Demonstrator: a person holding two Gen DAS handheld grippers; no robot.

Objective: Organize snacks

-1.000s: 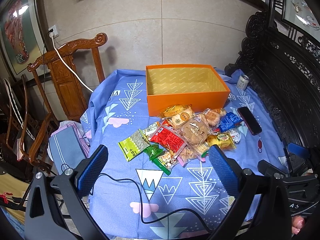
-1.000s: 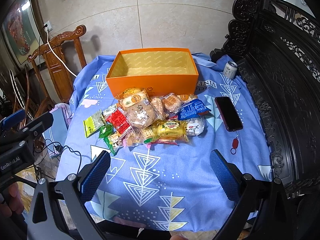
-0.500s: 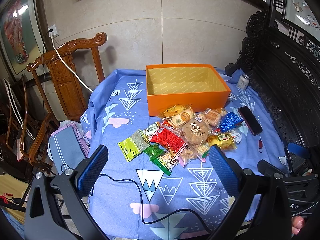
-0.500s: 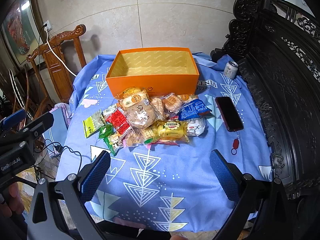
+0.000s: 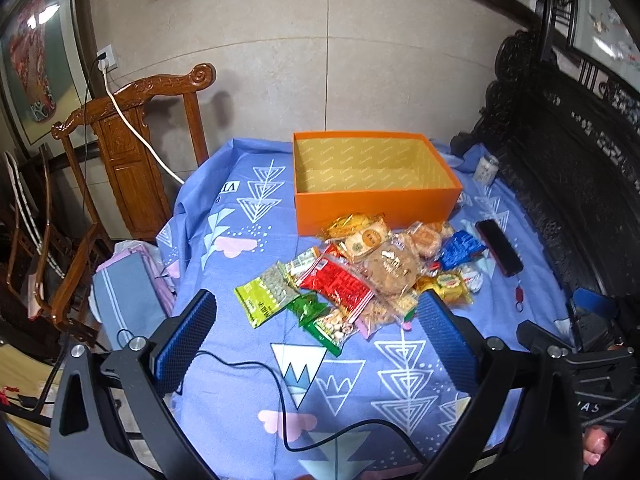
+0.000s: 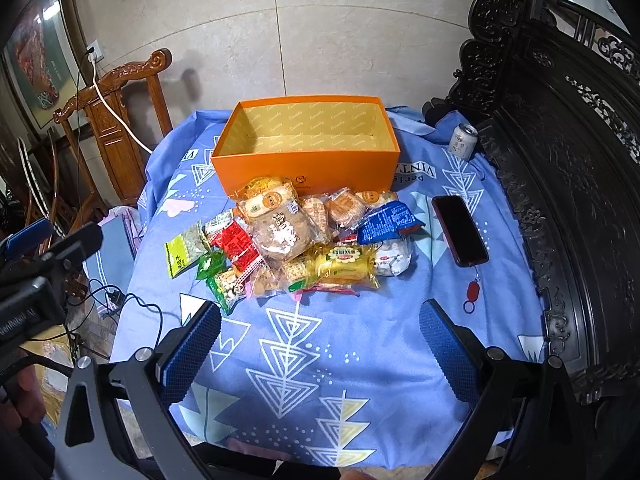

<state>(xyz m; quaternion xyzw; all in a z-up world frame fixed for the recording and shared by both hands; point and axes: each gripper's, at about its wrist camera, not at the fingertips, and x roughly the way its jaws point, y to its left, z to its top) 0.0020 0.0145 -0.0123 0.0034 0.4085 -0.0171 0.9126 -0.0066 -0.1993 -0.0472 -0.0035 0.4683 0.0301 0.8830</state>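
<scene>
Both grippers, left (image 5: 318,326) and right (image 6: 320,330), hung released, jaws wide, nothing held, near the table's front edge. Snacks (image 6: 292,236) lay piled on the blue cloth (image 6: 360,360), touching the near wall of the box (image 6: 304,168). Phone (image 6: 459,229) right of pile.

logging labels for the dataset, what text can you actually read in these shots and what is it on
"VINT", upside down and cut off by the orange box: on the blue cloth.
"GenRobot.AI", partly cut off: on the left gripper's body.
A small logo with a word under it on the box's front: too small to read.
Print on the snack packets, and on the can: blurred, unreadable.
</scene>
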